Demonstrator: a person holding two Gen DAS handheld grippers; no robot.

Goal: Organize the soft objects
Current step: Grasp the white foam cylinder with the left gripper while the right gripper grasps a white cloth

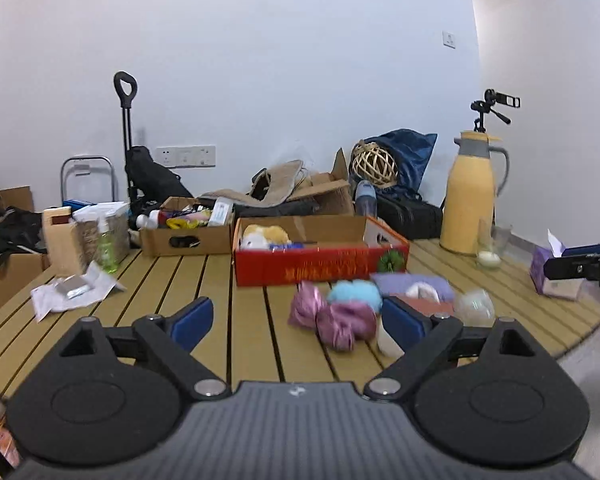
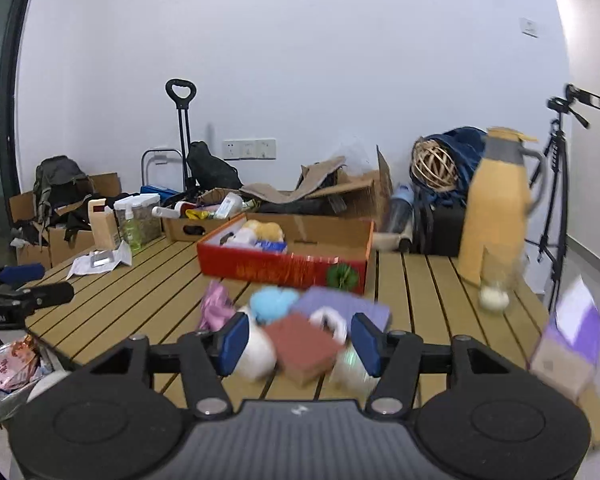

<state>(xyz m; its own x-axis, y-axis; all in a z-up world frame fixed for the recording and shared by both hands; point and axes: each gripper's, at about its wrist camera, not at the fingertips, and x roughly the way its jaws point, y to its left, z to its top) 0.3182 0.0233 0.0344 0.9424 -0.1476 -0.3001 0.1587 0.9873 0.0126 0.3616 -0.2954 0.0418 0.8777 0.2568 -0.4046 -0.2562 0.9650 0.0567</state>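
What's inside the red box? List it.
The red box holds a yellow-and-white plush toy and a blue-and-white packet. Its front wall hides anything lower.

Slatted wooden table (image 1: 220, 280) bearing red box (image 1: 308, 268), yellow jug (image 1: 470, 196), soft pile (image 1: 340, 312).

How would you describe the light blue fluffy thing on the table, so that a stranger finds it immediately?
Start at the red box on the slatted wooden table. Just in front of its long side lies a small heap of soft things. The light blue fluffy ball sits in that heap, between the shiny pink fabric and a lilac pad; it is the only blue, furry, round piece there.
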